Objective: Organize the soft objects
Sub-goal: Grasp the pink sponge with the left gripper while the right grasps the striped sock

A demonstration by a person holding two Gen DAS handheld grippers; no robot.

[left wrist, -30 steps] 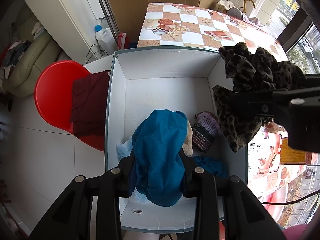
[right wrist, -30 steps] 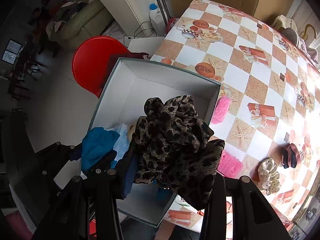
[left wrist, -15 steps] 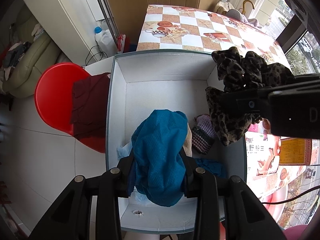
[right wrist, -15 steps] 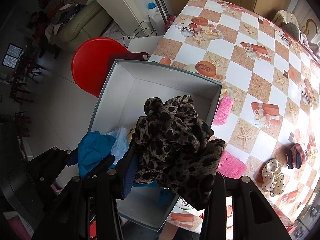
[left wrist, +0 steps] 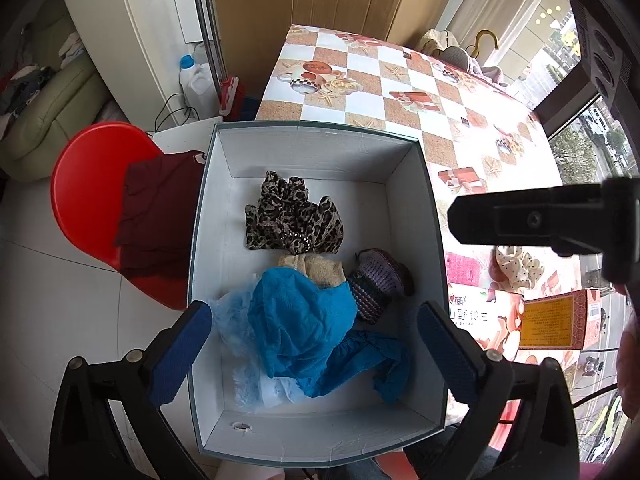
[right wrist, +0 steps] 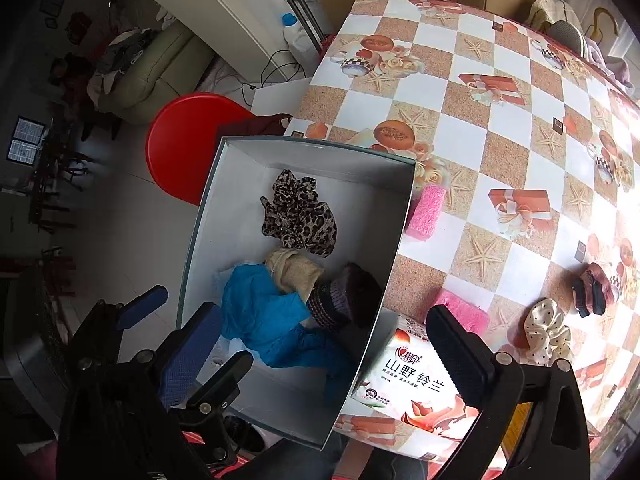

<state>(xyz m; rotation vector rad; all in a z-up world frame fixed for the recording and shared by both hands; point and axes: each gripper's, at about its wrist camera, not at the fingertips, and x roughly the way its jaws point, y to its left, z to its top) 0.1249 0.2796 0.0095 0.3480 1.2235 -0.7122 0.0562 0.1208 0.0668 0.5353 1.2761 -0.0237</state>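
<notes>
A white-lined box (left wrist: 320, 128) (right wrist: 312, 144) holds the soft things. The leopard-print cloth (left wrist: 294, 218) (right wrist: 298, 216) lies loose toward its far wall. The blue cloth (left wrist: 304, 320) (right wrist: 260, 316) rests in a heap at the near end, beside a beige piece (left wrist: 316, 270) and a purple knitted item (left wrist: 376, 284). My left gripper (left wrist: 314, 340) hangs above the blue cloth, its jaws opening wide and touching nothing. My right gripper (right wrist: 324, 344) straddles the box's right wall, its jaws also opening with nothing gripped.
On the checkered tablecloth lie two pink sponges (right wrist: 426, 212) (right wrist: 464, 312), a polka-dot scrunchie (right wrist: 546, 330), a dark hair clip (right wrist: 592, 288) and a tissue pack (right wrist: 416, 380). A red chair (left wrist: 92, 184) with a maroon cloth (left wrist: 156, 208) stands left of the box.
Both grippers went from shut to wide open. The blue cloth dropped from the left one and the leopard cloth from the right one into the box. The right gripper shifted rightward.
</notes>
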